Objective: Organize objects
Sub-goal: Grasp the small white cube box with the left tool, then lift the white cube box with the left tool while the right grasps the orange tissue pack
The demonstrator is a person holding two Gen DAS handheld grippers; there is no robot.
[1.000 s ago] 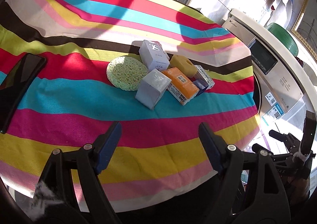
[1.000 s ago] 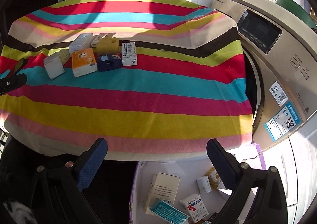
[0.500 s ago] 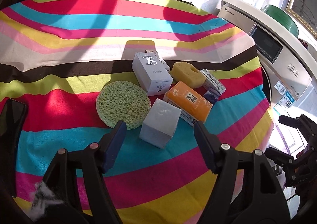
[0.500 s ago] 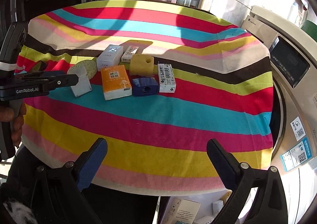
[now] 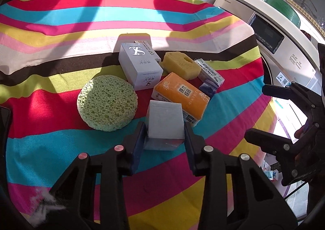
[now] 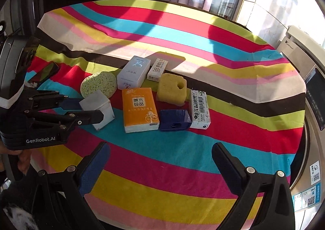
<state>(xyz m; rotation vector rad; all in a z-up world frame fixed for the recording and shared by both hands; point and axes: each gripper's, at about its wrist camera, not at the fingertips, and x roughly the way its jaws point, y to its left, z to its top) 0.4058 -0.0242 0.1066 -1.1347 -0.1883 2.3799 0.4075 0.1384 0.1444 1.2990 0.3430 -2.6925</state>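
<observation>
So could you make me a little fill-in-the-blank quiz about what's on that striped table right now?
1. The left gripper is closed on the small ____ box.
2. The round sponge is ____ in colour.
3. The right gripper is ____, with nothing between its fingers.
4. The yellow sponge has a ____ through it.

Missing words: grey; green; open; hole

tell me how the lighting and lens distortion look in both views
Left wrist view: hard sunlight throws sharp shadows across the striped tablecloth; the window at the top is blown out; fisheye bends the white washing machine. Right wrist view: the same harsh sun, a crisp shadow behind the white rectangular box, stripes curved, edges vignetted dark.
</observation>
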